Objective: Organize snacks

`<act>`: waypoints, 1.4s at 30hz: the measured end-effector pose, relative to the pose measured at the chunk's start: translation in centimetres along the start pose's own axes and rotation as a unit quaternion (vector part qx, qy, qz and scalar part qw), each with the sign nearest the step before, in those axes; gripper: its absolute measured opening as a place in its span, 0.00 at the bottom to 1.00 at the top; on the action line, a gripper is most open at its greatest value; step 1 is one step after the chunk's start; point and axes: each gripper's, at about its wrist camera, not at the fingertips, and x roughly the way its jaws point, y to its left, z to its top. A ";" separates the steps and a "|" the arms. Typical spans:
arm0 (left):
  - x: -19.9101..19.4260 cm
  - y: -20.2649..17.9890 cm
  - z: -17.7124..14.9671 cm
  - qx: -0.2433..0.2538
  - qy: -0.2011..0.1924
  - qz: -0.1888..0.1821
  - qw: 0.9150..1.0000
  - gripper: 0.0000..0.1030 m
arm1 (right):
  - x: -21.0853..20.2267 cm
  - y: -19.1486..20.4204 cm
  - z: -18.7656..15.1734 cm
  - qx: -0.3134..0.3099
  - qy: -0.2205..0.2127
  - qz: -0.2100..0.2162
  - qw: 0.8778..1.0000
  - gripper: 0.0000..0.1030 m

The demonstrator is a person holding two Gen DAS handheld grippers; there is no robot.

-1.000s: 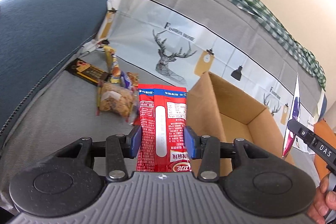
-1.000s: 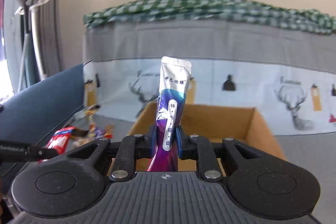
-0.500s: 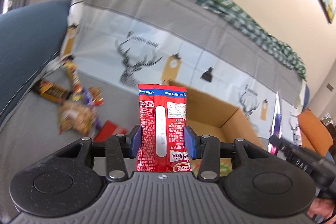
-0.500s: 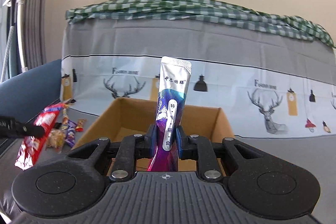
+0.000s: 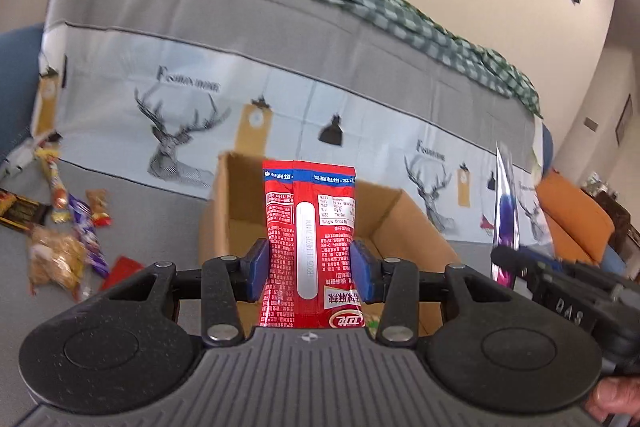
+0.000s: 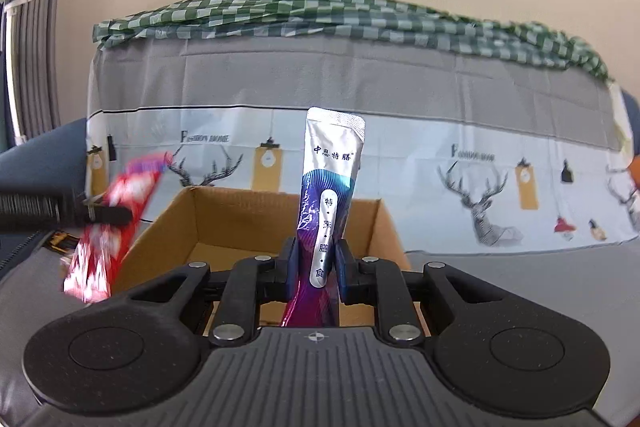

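Note:
My left gripper (image 5: pixel 308 267) is shut on a red snack packet (image 5: pixel 310 227) and holds it upright in front of the open cardboard box (image 5: pixel 224 211). My right gripper (image 6: pixel 316 267) is shut on a silver and purple stick pouch (image 6: pixel 330 195), held upright over the near side of the same box (image 6: pixel 176 223). The red packet (image 6: pixel 108 227) shows blurred at the left of the right wrist view. The pouch (image 5: pixel 505 211) and right gripper show at the right of the left wrist view.
Several loose snacks (image 5: pixel 64 227) lie on the grey sofa seat left of the box. A deer-print cloth (image 5: pixel 180 131) covers the sofa back, with a green checked cloth (image 6: pixel 320 15) on top. An orange cushion (image 5: pixel 572 223) sits at far right.
My left gripper has moved right with the red packet, away from the snack pile and up to the box. My right gripper has shifted a little, still held over the box.

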 end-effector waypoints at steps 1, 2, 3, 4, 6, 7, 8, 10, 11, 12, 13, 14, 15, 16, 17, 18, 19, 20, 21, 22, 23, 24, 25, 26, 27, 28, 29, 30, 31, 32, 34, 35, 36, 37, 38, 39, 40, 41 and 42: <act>0.1 -0.2 -0.1 0.005 -0.002 -0.003 1.000 0.46 | 0.1 -0.3 0.0 0.003 -0.001 -0.005 1.000 0.20; 0.3 -0.5 -0.1 0.011 -0.005 -0.006 1.000 0.46 | 0.2 -0.5 0.0 0.008 0.001 -0.009 1.000 0.20; 0.3 -0.5 -0.1 0.013 -0.006 -0.010 1.000 0.46 | 0.3 -0.8 0.1 0.016 0.004 -0.012 1.000 0.20; 0.4 -0.6 0.0 0.011 -0.006 -0.014 1.000 0.46 | 0.5 -1.1 0.1 0.024 0.005 -0.016 1.000 0.20; 0.6 -0.7 0.0 0.006 -0.003 -0.023 1.000 0.46 | 0.7 -1.4 0.0 0.035 0.008 -0.020 0.999 0.20; 0.7 -0.8 -0.1 0.006 -0.001 -0.025 1.000 0.46 | 0.9 -1.4 0.0 0.037 0.011 -0.021 0.999 0.20; 0.9 -0.8 -0.1 0.005 0.003 -0.028 1.000 0.46 | 1.0 -1.3 0.0 0.037 0.011 -0.021 0.999 0.20; 1.0 -0.9 -0.2 0.006 0.007 -0.032 0.999 0.46 | 1.1 -0.9 0.0 0.032 0.012 -0.020 0.999 0.20; 1.1 -1.0 -0.2 0.007 0.008 -0.034 0.999 0.46 | 1.2 -0.7 0.0 0.030 0.012 -0.019 0.999 0.20; 1.1 -1.0 -0.2 0.006 0.009 -0.035 0.999 0.46 | 1.2 -0.5 0.0 0.028 0.012 -0.018 0.999 0.20; 1.1 -1.0 -0.2 0.006 0.009 -0.037 0.999 0.46 | 1.2 -0.4 0.1 0.027 0.011 -0.018 0.999 0.20; 1.1 -1.1 -0.2 0.006 0.009 -0.039 0.999 0.46 | 1.2 -0.3 0.1 0.026 0.011 -0.017 0.999 0.20; 1.1 -1.1 -0.2 0.006 0.009 -0.040 0.999 0.46 | 1.2 -0.2 0.1 0.026 0.011 -0.016 0.999 0.20; 1.0 -1.1 -0.2 0.007 0.008 -0.041 0.999 0.46 | 1.2 -0.1 0.1 0.026 0.011 -0.016 0.999 0.20; 1.0 -1.1 -0.2 0.007 0.008 -0.042 0.999 0.46 | 1.2 -0.1 0.1 0.025 0.010 -0.016 1.000 0.20; 1.1 -1.1 -0.2 0.007 0.009 -0.042 0.999 0.46 | 1.2 -0.1 0.1 0.024 0.010 -0.016 1.000 0.20; 1.1 -1.1 -0.2 0.005 0.009 -0.042 0.999 0.46 | 1.2 -0.1 0.1 0.024 0.010 -0.015 1.000 0.20; 1.1 -1.1 -0.2 0.004 0.009 -0.043 0.999 0.46 | 1.2 -0.1 0.1 0.023 0.011 -0.016 1.000 0.20; 1.1 -1.1 -0.2 0.003 0.009 -0.044 0.999 0.46 | 1.1 -0.1 0.0 0.022 0.011 -0.016 1.000 0.20; 1.1 -0.9 -0.1 0.002 0.010 -0.044 0.999 0.46 | 1.1 -0.1 0.0 0.021 0.011 -0.016 1.000 0.20; 1.2 -0.9 -0.2 0.001 0.011 -0.044 0.999 0.46 | 1.1 -0.1 0.0 0.022 0.011 -0.016 1.000 0.20; 1.2 -0.9 -0.2 0.001 0.011 -0.045 0.999 0.46 | 1.1 -0.1 0.0 0.022 0.011 -0.016 1.000 0.20; 1.2 -0.9 -0.1 0.001 0.011 -0.045 0.999 0.46 | 1.2 -0.1 0.1 0.022 0.011 -0.016 1.000 0.20; 1.2 -0.9 -0.2 0.001 0.011 -0.045 0.999 0.46 | 1.2 -0.1 0.0 0.022 0.011 -0.016 1.000 0.20; 1.2 -0.9 -0.2 0.002 0.011 -0.045 0.999 0.46 | 1.2 -0.1 0.0 0.022 0.012 -0.016 1.000 0.20; 1.2 -0.9 -0.2 0.002 0.011 -0.045 0.999 0.46 | 1.1 -0.2 0.0 0.020 0.011 -0.016 1.000 0.20; 1.2 -0.9 -0.2 0.003 0.010 -0.045 0.999 0.46 | 1.2 -0.1 0.0 0.020 0.011 -0.016 1.000 0.20; 1.2 -1.0 -0.2 0.003 0.010 -0.046 0.999 0.46 | 1.2 -0.1 0.0 0.020 0.011 -0.015 1.000 0.20; 1.2 -1.0 -0.2 0.003 0.010 -0.047 0.999 0.46 | 1.1 -0.1 -0.1 0.019 0.012 -0.015 1.000 0.20; 1.2 -1.0 -0.2 0.003 0.009 -0.047 0.999 0.46 | 1.1 -0.1 -0.1 0.019 0.011 -0.015 1.000 0.20; 1.2 -1.0 -0.2 0.003 0.009 -0.047 0.999 0.46 | 1.1 0.0 -0.1 0.018 0.011 -0.015 1.000 0.20; 1.2 -1.0 -0.3 0.003 0.009 -0.048 0.999 0.46 | 1.1 0.0 -0.1 0.019 0.011 -0.015 1.000 0.20; 1.2 -1.1 -0.3 0.003 0.009 -0.048 0.999 0.46 | 1.1 0.0 -0.1 0.018 0.011 -0.015 1.000 0.20; 1.2 -1.1 -0.3 0.003 0.008 -0.049 0.999 0.46 | 1.1 0.0 -0.1 0.018 0.010 -0.016 1.000 0.20; 1.2 -1.2 -0.3 0.004 0.008 -0.049 0.999 0.46 | 1.1 0.0 -0.1 0.018 0.011 -0.016 1.000 0.20; 1.2 -1.2 -0.3 0.004 0.008 -0.050 0.999 0.46 | 1.1 -0.1 -0.1 0.019 0.011 -0.015 1.000 0.20; 1.3 -1.2 -0.3 0.005 0.008 -0.050 0.999 0.46 | 1.1 -0.1 0.0 0.017 0.011 -0.015 1.000 0.20; 1.3 -1.2 -0.4 0.005 0.008 -0.050 0.999 0.46 | 1.1 -0.1 -0.1 0.017 0.010 -0.015 1.000 0.20; 1.3 -1.2 -0.3 0.005 0.008 -0.050 0.999 0.46 | 1.1 -0.1 -0.1 0.017 0.011 -0.015 1.000 0.20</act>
